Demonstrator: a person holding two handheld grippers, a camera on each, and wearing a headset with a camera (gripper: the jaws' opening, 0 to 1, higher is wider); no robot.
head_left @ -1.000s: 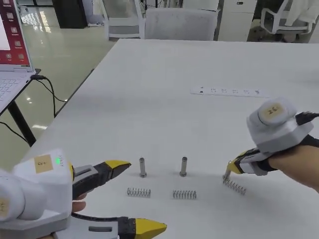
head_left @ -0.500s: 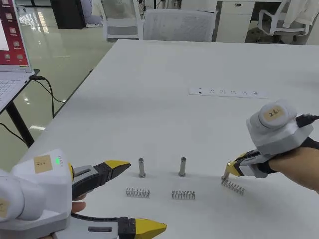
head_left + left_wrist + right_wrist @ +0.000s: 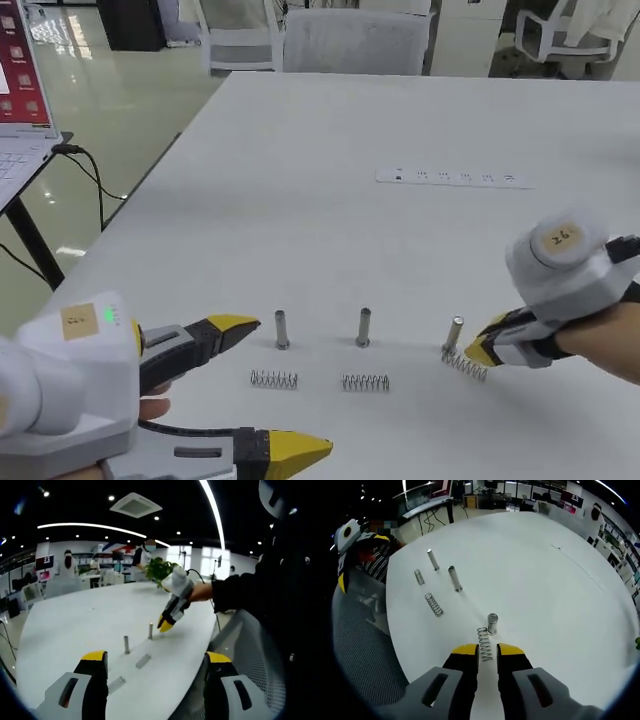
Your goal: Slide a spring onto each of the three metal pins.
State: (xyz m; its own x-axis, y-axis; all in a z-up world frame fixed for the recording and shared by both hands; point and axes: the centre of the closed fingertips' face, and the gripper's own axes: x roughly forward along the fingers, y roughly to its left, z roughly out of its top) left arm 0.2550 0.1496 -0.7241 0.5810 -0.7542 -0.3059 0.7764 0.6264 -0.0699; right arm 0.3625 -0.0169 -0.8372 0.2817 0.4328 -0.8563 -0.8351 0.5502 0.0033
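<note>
White worktop [image 3: 400,250], three pins upright in a row, and none wears a spring yet, so this is the opening step. The right gripper [image 3: 487,650] is down low at the right spring [image 3: 483,641], yellow tips drawn close on either side of its near end. A sliver of gap shows, so whether they truly pinch it I cannot tell. That spring lies flat, its far end just beside the foot of the right pin [image 3: 492,623].

Over on the left, the left gripper [image 3: 268,388] hangs by the worktop's near edge, jaws spread wide, holding nothing. The left pin [image 3: 281,329] and middle pin [image 3: 364,327] stand bare. The left spring [image 3: 274,379] and middle spring [image 3: 365,382] lie on the near side of them.

Next, by my reading: firm up the grip, lift the spring, tip it upright so its open end sits over the pin's top, then lower it straight down. It looks thin and bendy, so a skewed approach could snag a coil on the pin's rim.
</note>
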